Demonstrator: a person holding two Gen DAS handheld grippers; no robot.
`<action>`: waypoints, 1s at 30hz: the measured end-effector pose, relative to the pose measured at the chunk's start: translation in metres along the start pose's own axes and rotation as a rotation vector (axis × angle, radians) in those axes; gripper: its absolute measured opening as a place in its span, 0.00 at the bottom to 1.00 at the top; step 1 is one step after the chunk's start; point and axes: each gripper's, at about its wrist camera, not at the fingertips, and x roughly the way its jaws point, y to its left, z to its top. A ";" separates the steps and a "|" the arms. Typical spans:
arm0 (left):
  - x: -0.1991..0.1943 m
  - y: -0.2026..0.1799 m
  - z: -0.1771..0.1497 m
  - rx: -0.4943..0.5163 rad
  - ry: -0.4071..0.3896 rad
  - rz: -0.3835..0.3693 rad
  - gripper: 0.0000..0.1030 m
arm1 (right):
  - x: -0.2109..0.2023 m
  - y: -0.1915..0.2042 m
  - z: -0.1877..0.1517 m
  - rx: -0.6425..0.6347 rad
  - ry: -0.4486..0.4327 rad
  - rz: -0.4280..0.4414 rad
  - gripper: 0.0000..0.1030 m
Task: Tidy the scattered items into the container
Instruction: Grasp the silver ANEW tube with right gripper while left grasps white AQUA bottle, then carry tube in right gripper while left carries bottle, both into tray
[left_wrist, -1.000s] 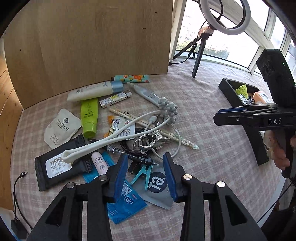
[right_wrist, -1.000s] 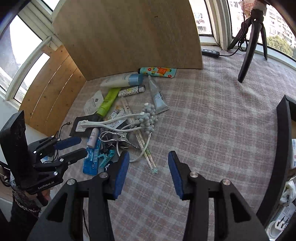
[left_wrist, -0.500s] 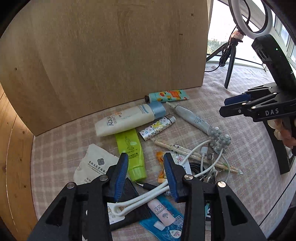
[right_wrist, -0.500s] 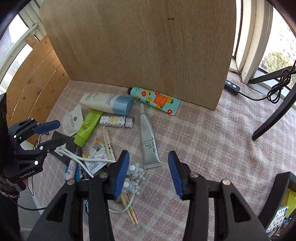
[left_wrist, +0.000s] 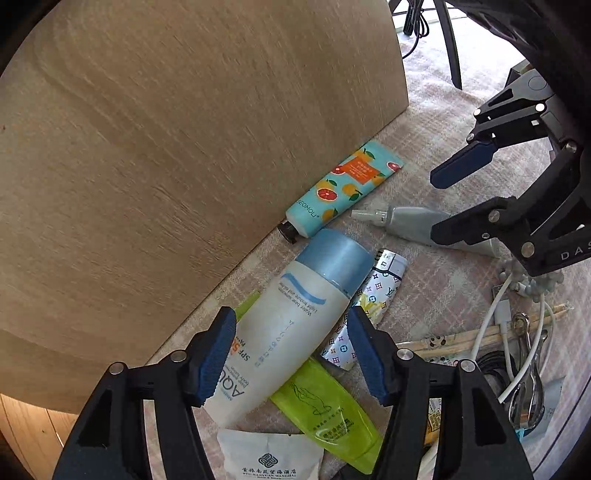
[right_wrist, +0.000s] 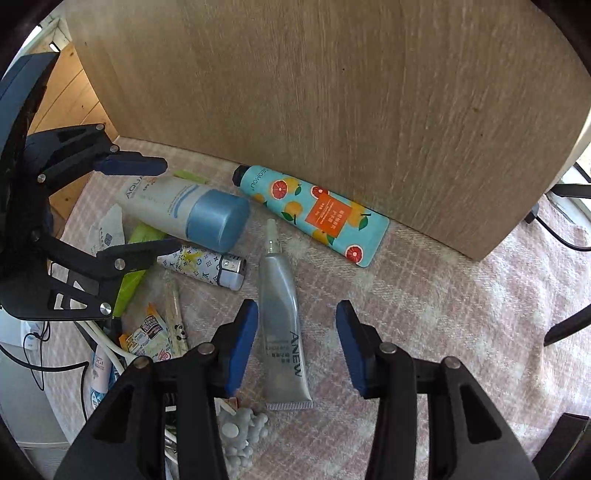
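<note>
In the left wrist view my left gripper (left_wrist: 291, 354) points down over a white bottle with a blue cap (left_wrist: 295, 314). Its jaws are opening and straddle the bottle's body without pressing on it. In the right wrist view my right gripper (right_wrist: 295, 343) stands open around a grey tube (right_wrist: 280, 314), which lies nearer the left finger and touches neither pad. The same tube (left_wrist: 410, 221) shows under the right gripper (left_wrist: 454, 199) in the left view. The left gripper (right_wrist: 147, 206) hovers over the bottle (right_wrist: 184, 210). The container is out of view.
An upright wooden board (left_wrist: 184, 147) stands just behind the items, with a fruit-print tube (right_wrist: 314, 214) along its foot. A patterned small tube (left_wrist: 369, 314), a green tube (left_wrist: 325, 410), a white sachet (left_wrist: 269, 458), chopsticks (left_wrist: 480, 336) and white cable (left_wrist: 495, 317) crowd the checked cloth (right_wrist: 443, 295).
Both grippers have come in toward the wooden board and lower over the pile. The left jaws have widened and now straddle the white bottle. The right gripper now straddles the grey tube.
</note>
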 end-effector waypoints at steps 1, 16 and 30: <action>0.003 0.002 0.001 0.000 -0.001 -0.002 0.59 | 0.002 0.002 0.001 -0.011 -0.002 -0.007 0.42; 0.010 0.010 0.009 -0.092 -0.051 -0.088 0.52 | -0.001 0.019 -0.007 -0.141 -0.033 -0.124 0.24; -0.020 0.029 -0.021 -0.372 -0.167 -0.198 0.30 | -0.050 -0.026 -0.012 0.055 -0.131 -0.011 0.23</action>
